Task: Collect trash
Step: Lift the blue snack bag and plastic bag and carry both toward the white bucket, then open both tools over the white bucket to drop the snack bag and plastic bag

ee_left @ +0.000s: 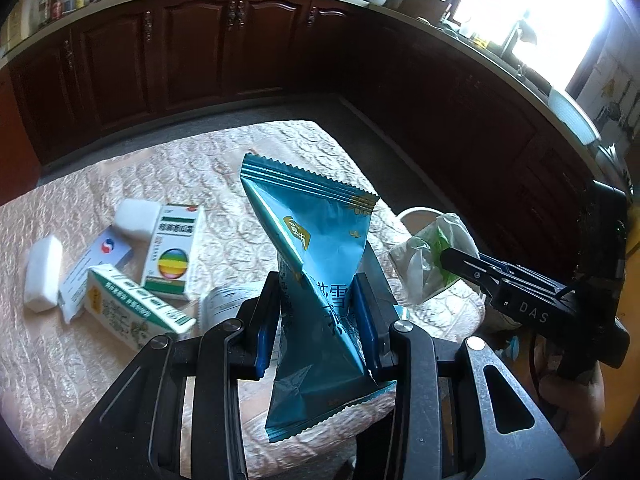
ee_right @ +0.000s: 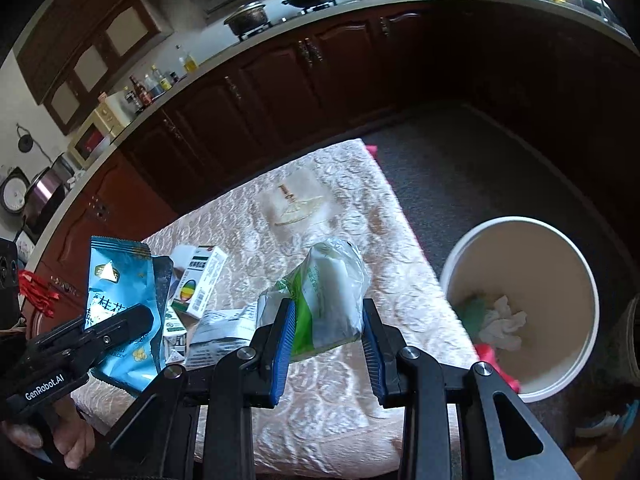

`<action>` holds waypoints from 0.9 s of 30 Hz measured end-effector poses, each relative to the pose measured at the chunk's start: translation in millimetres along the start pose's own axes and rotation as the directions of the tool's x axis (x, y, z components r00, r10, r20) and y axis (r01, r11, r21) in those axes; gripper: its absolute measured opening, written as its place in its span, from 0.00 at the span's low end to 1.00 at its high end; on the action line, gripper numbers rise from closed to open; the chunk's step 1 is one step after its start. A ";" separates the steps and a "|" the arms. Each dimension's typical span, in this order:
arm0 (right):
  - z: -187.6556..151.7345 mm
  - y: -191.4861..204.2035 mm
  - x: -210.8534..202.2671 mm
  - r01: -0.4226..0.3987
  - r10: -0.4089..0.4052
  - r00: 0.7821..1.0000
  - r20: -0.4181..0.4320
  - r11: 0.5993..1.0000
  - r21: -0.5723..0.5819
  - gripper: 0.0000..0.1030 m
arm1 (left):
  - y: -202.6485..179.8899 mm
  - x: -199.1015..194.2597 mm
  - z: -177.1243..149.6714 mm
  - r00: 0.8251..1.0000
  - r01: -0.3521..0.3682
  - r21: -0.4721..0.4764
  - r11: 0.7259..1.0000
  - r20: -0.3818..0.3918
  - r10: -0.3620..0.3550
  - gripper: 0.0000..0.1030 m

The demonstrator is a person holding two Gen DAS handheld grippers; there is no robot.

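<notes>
Both grippers hold trash: our left gripper point(ee_left: 316, 320) pinches a blue snack wrapper point(ee_left: 316, 264) upright, our right gripper point(ee_right: 328, 336) clasps a crumpled plastic bag point(ee_right: 332, 284) between its pads. Beside the table point(ee_right: 340, 412), the white bin point(ee_right: 520, 384) already contains scraps. Medicine boxes point(ee_left: 172, 252) and a leaflet point(ee_right: 220, 336) remain on the cloth.

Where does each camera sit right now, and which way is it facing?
Left wrist: rides the left tool, looking along its fingers at the blue wrapper it grips, medicine boxes and table beyond; the right tool shows at right.
Right wrist: rides the right tool, facing the plastic bag it grips, white bin at right; the left tool and a hand show.
Shared: both packets, boxes, table, bin.
</notes>
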State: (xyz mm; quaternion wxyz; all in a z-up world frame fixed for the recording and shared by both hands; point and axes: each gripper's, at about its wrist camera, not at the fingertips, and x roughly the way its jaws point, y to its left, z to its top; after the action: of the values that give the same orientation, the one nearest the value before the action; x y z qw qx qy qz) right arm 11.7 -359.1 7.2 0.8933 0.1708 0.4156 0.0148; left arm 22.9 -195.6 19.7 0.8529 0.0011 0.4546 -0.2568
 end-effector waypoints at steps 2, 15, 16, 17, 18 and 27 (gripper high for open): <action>-0.2 -8.6 -5.2 0.008 -0.008 1.000 0.006 1.000 0.014 0.30 | -9.1 3.4 2.9 1.000 0.008 0.014 1.000 0.000 -0.008 0.32; 7.8 -70.0 -37.2 0.107 -0.110 0.993 0.034 0.990 0.090 0.30 | -78.9 36.6 34.8 0.995 0.096 0.094 0.991 -0.019 -0.095 0.32; 7.7 -77.2 -40.4 0.122 -0.126 0.991 0.034 0.988 0.099 0.30 | -85.8 39.7 37.8 0.994 0.105 0.100 0.989 -0.021 -0.103 0.32; 7.6 -82.6 -42.7 0.130 -0.134 0.990 0.035 0.986 0.108 0.30 | -93.0 43.6 41.0 0.993 0.116 0.107 0.988 -0.024 -0.114 0.32; 7.3 -87.6 -45.5 0.139 -0.144 0.989 0.035 0.983 0.117 0.30 | -98.8 47.4 44.1 0.992 0.126 0.102 0.987 -0.019 -0.125 0.32; 2.7 -134.5 -62.9 0.257 -0.266 0.964 0.025 0.950 0.176 0.30 | -151.5 89.0 62.4 0.984 0.177 0.144 0.974 -0.056 -0.170 0.32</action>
State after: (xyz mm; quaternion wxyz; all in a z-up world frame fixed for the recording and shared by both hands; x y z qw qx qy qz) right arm -43.0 -497.0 12.4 0.8792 0.1908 0.4123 -0.1436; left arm 45.3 -380.8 22.4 0.8146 0.0303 0.4510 -0.3634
